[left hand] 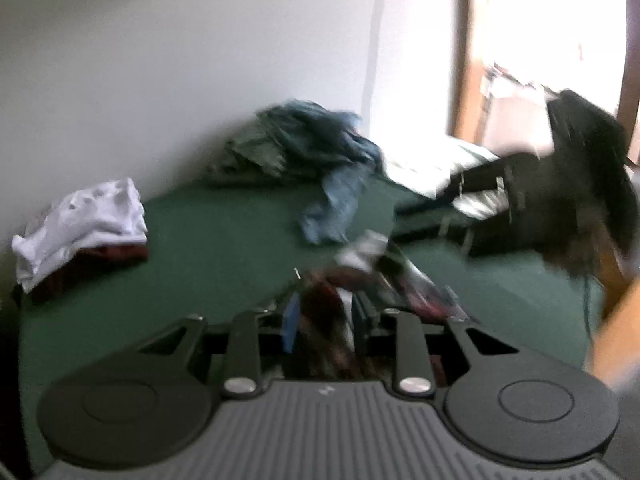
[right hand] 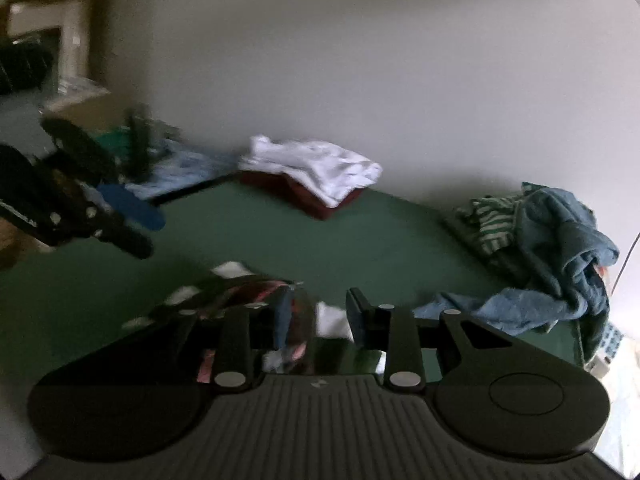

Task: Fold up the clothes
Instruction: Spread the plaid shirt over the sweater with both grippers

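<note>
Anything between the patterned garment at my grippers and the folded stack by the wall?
Nothing visible. Only bare green table surface lies between the dark red-and-white patterned garment and the folded white-on-maroon stack; the blue denim heap sits off to one side.

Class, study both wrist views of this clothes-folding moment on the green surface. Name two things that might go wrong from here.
1. The patterned dark garment lies bunched between the fingers of the left gripper; a pull may drag it into a worse heap.
2. The right gripper works close to the unfolded blue pile, whose trailing end could get caught.
</note>
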`<action>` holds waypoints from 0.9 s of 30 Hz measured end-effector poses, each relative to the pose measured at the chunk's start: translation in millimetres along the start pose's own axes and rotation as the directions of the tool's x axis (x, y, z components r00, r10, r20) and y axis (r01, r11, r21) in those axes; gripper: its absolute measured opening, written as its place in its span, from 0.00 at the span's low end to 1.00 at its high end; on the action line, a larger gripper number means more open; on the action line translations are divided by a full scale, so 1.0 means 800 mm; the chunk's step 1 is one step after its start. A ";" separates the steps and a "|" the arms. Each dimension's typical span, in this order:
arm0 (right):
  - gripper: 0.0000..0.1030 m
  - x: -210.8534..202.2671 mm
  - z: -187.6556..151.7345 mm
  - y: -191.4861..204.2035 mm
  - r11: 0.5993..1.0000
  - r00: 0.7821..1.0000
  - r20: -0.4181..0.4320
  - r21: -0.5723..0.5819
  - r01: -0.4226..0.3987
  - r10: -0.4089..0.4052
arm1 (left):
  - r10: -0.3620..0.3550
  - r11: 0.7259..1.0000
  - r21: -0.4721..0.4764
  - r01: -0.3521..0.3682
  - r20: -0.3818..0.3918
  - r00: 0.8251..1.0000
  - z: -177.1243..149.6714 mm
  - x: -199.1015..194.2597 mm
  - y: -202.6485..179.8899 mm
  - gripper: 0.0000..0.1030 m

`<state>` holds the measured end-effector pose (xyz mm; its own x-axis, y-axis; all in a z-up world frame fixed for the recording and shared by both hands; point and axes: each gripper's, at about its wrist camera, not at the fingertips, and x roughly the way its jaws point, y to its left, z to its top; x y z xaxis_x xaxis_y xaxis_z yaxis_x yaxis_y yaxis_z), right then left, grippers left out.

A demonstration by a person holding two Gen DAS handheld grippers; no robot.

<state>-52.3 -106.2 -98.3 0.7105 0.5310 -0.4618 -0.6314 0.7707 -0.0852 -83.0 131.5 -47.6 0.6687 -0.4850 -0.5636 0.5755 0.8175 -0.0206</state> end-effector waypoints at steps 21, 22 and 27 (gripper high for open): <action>0.23 -0.022 -0.089 0.031 0.977 0.985 -0.165 0.211 -0.015 0.051 | -0.068 0.994 -0.093 0.058 -0.109 0.992 -0.091 0.053 -0.003 0.30; 0.23 -0.026 -0.099 0.038 0.977 0.987 -0.158 0.215 0.003 0.032 | -0.069 0.992 -0.110 0.057 -0.111 0.991 -0.099 0.052 -0.005 0.30; 0.23 -0.033 -0.105 0.045 0.982 0.989 -0.151 0.184 0.028 0.000 | -0.045 0.991 -0.131 0.033 -0.084 0.995 -0.108 0.043 -0.011 0.30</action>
<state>-120.1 -121.9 -163.5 0.6556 0.4716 -0.5897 -0.5430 0.8372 0.0657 -105.6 134.5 -138.6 0.6004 -0.4933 -0.6294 0.5310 0.8345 -0.1474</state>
